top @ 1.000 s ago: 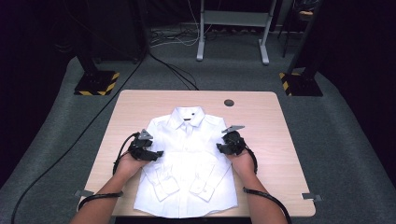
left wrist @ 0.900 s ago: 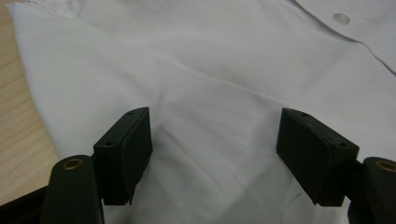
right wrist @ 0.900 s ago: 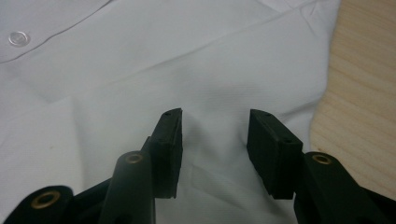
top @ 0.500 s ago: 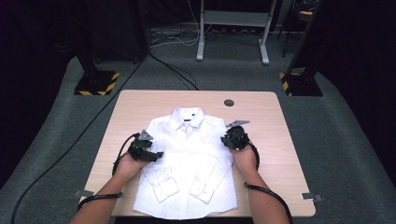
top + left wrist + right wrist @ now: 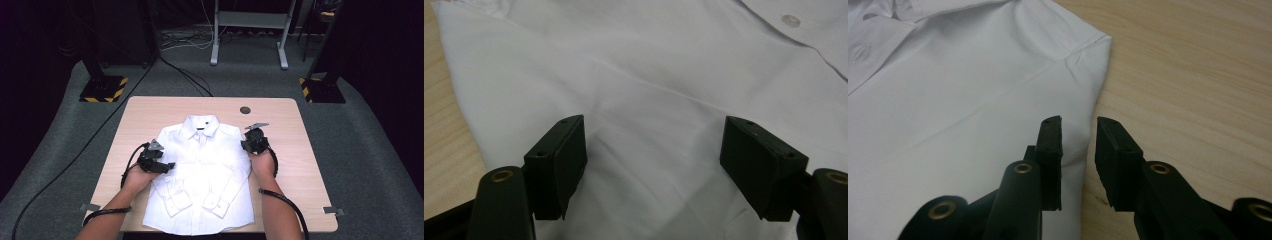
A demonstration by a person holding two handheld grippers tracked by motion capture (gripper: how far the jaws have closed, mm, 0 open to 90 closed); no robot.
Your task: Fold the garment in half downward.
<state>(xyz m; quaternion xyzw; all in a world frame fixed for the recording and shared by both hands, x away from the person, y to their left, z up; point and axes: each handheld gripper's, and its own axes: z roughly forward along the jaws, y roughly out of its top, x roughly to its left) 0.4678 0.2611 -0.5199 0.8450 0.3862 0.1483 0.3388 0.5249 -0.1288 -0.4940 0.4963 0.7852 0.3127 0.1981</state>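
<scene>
White cotton shirt (image 5: 202,175) flat on the table (image 5: 280,125), face up, collar toward the far edge, sleeves folded in across the front. Looks like the start of a fold, with the side edges being picked up first.

Left hand-held gripper (image 5: 161,165) parked over the shirt's left side, jaws spread wide just above the cloth (image 5: 649,150), nothing between them, no pinch yet.

Right hand-held gripper (image 5: 250,143) at the right shoulder edge, jaws drawn narrow after a quick closing and a slight reopening. From its own camera, gap small, straddling the shirt's edge (image 5: 1083,125) where cloth meets wood, pads not pressing on fabric, so no grip as far as can be judged.

Next move, probably: lower the right jaws onto that edge and close properly, then match it on the left, taking one layer cleanly without dragging the sleeves out of place.
</scene>
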